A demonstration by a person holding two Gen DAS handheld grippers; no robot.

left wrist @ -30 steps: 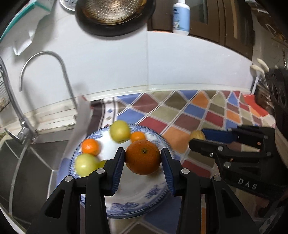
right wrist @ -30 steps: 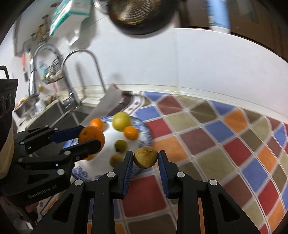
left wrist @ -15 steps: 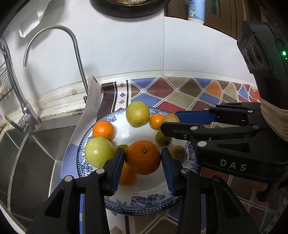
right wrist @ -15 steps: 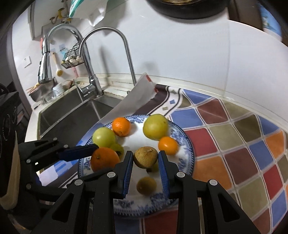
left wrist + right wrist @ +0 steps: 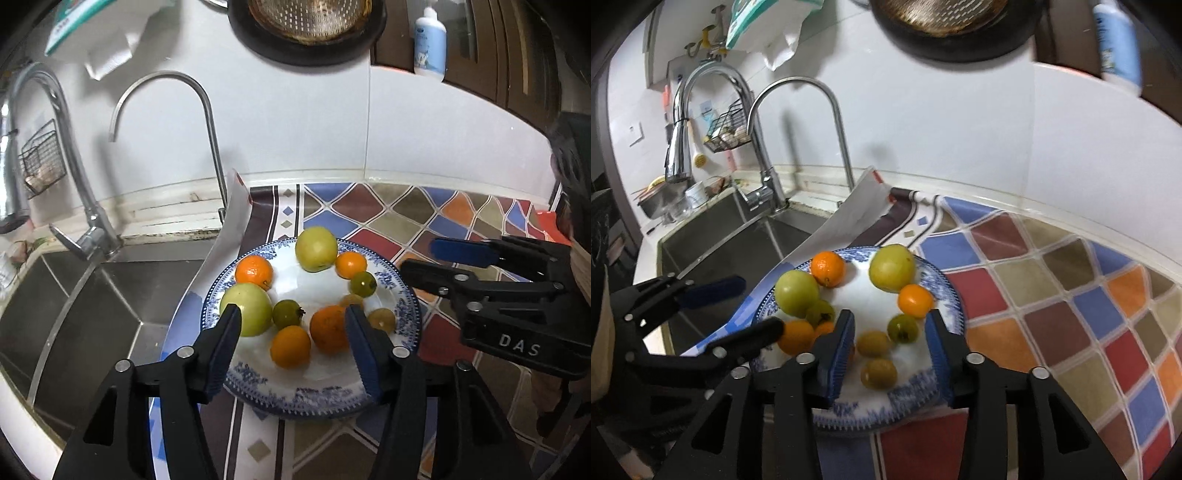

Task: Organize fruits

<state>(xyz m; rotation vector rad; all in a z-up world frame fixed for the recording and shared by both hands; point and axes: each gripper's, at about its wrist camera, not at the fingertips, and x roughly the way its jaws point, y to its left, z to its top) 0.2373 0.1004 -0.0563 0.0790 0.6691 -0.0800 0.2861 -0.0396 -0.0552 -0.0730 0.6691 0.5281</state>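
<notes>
A blue-and-white plate (image 5: 295, 402) holds two green apples (image 5: 317, 248), several oranges and small green and brown fruits. My left gripper (image 5: 292, 325) hangs over its near side, jaws opening. The big orange (image 5: 329, 328) lies on the plate between the jaws, close to the right finger and not pressed. In the right wrist view my right gripper (image 5: 889, 321) is also opening over the plate (image 5: 849, 421). A brown fruit (image 5: 873, 343) rests loose on the plate between its fingers, beside a small green fruit (image 5: 903, 328). Each gripper shows in the other's view: the right gripper (image 5: 421, 256), the left gripper (image 5: 757, 305).
A steel sink (image 5: 92, 295) with two curved taps (image 5: 207, 122) lies left of the plate. A chequered colourful cloth (image 5: 1071, 314) covers the counter to the right. A white sheet (image 5: 857, 218) curls up behind the plate. A colander (image 5: 306, 22) and a bottle (image 5: 428, 40) hang above.
Both grippers have opened. The big orange has left the left jaws and the brown fruit the right jaws, and both now lie on the plate. Both grippers have drawn back slightly.
</notes>
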